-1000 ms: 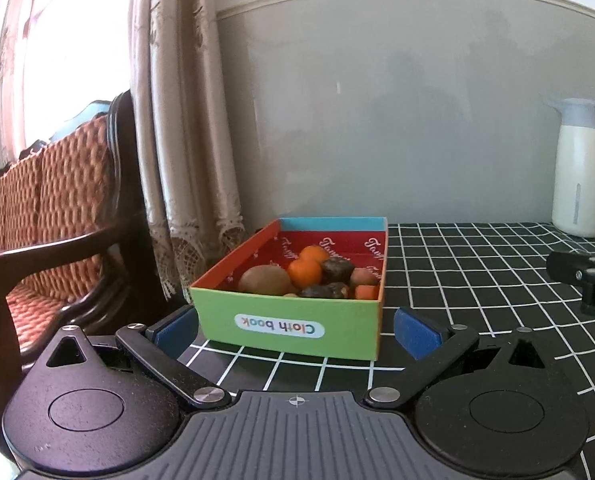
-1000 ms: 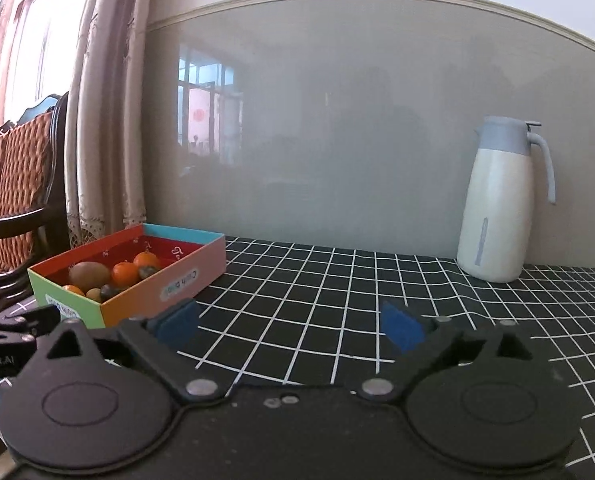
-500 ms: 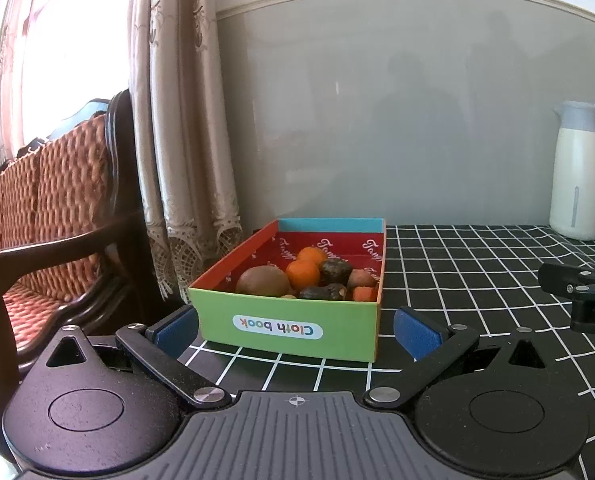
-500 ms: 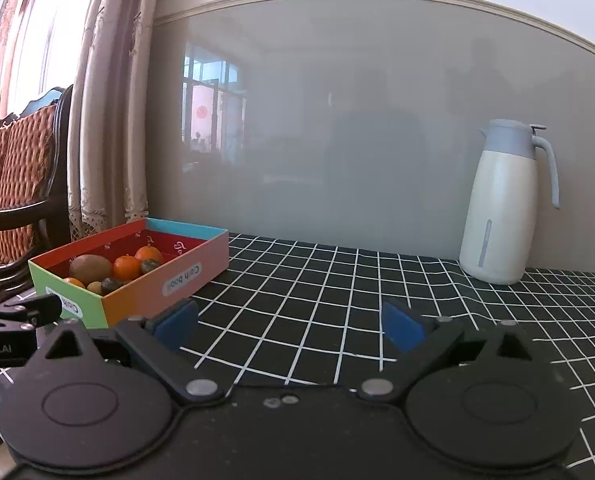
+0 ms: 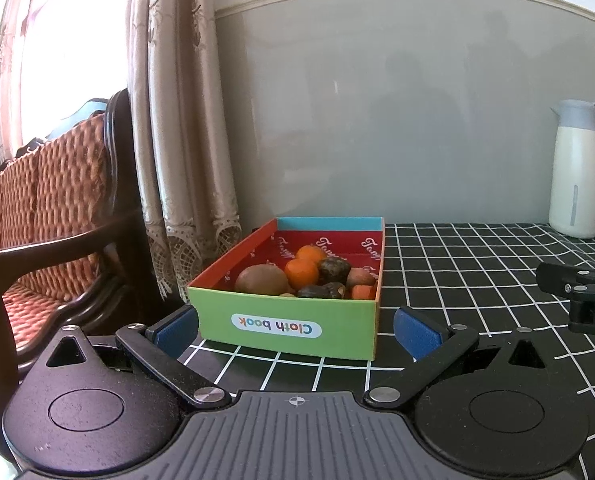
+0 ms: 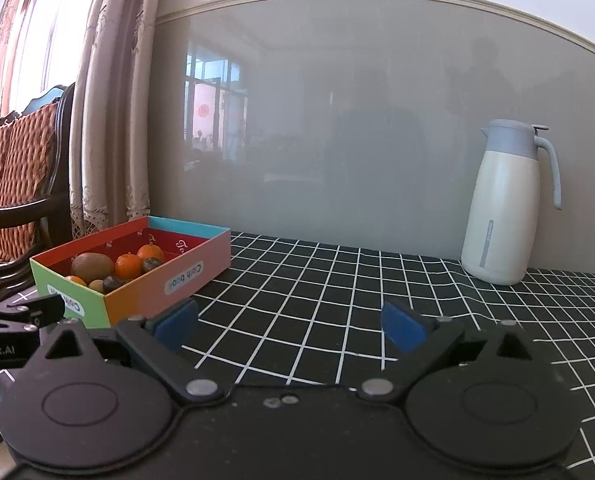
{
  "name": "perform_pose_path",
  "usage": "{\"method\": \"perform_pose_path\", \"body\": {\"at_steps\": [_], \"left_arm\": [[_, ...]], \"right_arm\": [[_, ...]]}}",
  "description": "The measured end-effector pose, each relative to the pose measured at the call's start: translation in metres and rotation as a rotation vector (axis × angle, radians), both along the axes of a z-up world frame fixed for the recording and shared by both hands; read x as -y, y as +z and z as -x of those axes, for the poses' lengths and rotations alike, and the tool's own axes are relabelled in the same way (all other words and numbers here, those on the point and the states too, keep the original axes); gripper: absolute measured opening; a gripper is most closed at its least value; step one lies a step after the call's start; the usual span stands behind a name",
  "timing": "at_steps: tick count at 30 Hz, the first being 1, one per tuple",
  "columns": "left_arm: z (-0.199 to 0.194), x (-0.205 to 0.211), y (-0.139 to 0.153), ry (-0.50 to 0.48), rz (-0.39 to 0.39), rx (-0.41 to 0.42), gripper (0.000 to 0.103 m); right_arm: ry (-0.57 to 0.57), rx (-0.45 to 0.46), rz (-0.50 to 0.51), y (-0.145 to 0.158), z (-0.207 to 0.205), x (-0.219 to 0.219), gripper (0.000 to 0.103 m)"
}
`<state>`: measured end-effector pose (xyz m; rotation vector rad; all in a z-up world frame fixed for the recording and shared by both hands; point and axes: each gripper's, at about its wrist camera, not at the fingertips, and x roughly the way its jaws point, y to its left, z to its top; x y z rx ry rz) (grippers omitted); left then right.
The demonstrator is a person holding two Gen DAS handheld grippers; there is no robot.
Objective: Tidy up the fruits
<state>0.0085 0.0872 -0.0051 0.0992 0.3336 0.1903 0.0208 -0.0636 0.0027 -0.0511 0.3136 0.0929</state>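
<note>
— Cardboard, bright colours: where does the box (image 5: 287, 328) sit against the left gripper (image 5: 295, 330)?
— Dead ahead of it on the black checked tablecloth (image 5: 457, 276). Its green near wall, with the "Cloth book" label upside down, fills the gap between the two blue pads (image 5: 175, 334), which stand wide apart at either side of the near corners. I cannot tell whether either pad touches the wall.

— And the fruit?
— All inside the box, gathered toward the near end. A brown kiwi (image 5: 261, 279) lies on the left, two oranges (image 5: 301, 273) in the middle, one behind the other, a dark chestnut-like piece (image 5: 334, 271) to their right, another dark one (image 5: 321, 291) against the near wall, and a small orange piece (image 5: 362, 291) in the near right corner. What the dark ones really are, I cannot tell.

— The right gripper (image 6: 289, 326)?
— Its tongs are spread too, with nothing between them but bare cloth. From its camera the box (image 6: 177, 272) lies off to the left and farther away, its pink-orange long side turned this way. The left pad (image 6: 175, 324) is near that box's near right corner but apart from it. A black finger of the other tool pokes in at the left edge, just in front of the green wall.

— Anything else on the table?
— A white jug with a grey lid (image 6: 505, 208) stands upright at the far right by the grey wall panel, well apart from the box. Left of the table are a beige curtain (image 5: 181, 120) and a dark wooden chair with woven red cushions (image 5: 45, 200)
</note>
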Motion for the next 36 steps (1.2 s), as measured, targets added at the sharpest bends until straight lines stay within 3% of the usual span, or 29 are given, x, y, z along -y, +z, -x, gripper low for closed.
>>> {"method": "perform_pose_path", "body": {"at_steps": [36], "left_arm": [[-0.0007,-0.0005,0.0007,0.000,0.015,-0.004,0.103]], "right_arm": [[0.004,-0.003,0.006,-0.0007,0.0010,-0.0026,0.098]]}}
